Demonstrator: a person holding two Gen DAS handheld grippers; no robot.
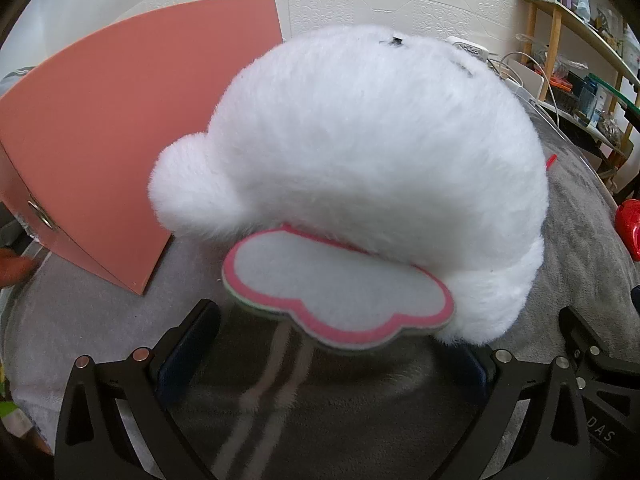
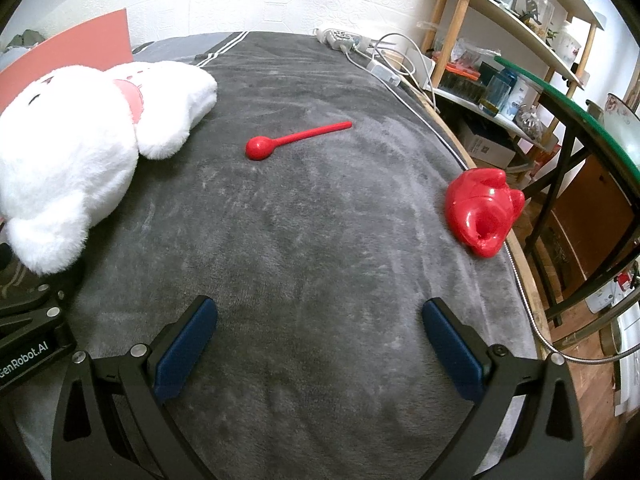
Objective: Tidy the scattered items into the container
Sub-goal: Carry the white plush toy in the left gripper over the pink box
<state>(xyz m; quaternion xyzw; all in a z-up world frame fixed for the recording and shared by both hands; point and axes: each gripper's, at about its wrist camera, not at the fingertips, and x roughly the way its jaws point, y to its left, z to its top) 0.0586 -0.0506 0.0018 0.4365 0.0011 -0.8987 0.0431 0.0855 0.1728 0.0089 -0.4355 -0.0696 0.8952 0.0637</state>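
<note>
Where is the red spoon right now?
In the right wrist view the red spoon lies on the grey blanket, mid-table, between the white plush toy and the red plastic toy, touching neither.

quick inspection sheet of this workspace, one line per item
surface: grey blanket over the table
job's things: white plush lying at the left tongs; red spoon mid-blanket; red toy at the right edge; pink box behind the plush
clutter: nothing seen
grippers: left tongs open, plush's wing between the fingers; right tongs open, empty
cables: white leads and power strip at the far edge
surroundings: wooden shelves on the right, white wall behind
</note>
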